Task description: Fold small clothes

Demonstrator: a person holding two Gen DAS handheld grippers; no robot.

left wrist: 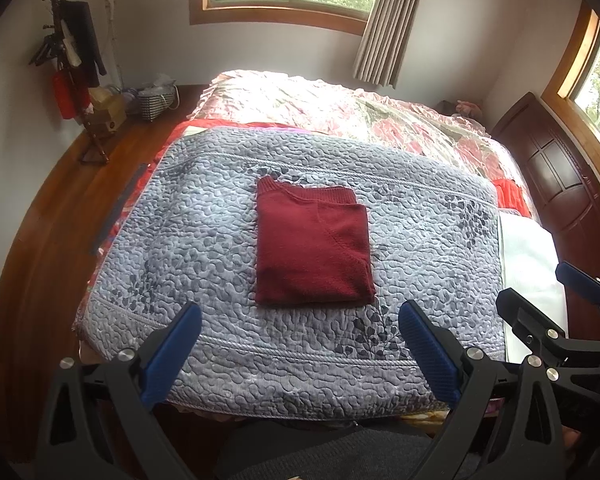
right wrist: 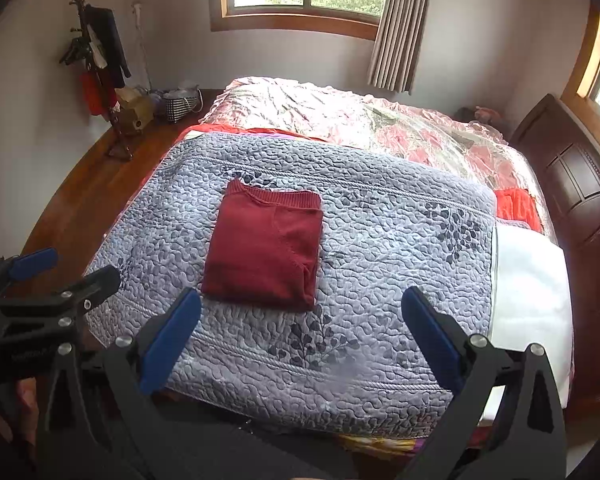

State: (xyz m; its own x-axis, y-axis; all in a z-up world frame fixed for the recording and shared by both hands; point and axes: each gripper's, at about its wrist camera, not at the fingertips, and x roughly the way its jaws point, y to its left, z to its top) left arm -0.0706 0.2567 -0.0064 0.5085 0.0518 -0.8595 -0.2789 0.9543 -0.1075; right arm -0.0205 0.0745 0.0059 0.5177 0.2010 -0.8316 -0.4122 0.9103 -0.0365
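Note:
A dark red knit sweater (left wrist: 312, 246) (right wrist: 264, 246) lies folded into a neat rectangle in the middle of the grey-blue quilted blanket (left wrist: 204, 264) (right wrist: 380, 264) on the bed. My left gripper (left wrist: 300, 312) hovers open near the blanket's front edge, short of the sweater, with nothing between its blue pads. My right gripper (right wrist: 302, 300) is also open and empty, just in front of the sweater. In the left wrist view the right gripper (left wrist: 540, 284) shows at the right edge, and in the right wrist view the left gripper (right wrist: 76, 266) shows at the left edge.
A pink floral bedspread (left wrist: 340, 108) covers the far half of the bed. A white pillow (right wrist: 532, 280) and a red cloth (right wrist: 516, 204) lie at the right, beside a dark wooden headboard (right wrist: 580, 184). A coat rack (left wrist: 72, 72) and a striped basket (left wrist: 156, 100) stand on the wooden floor at left.

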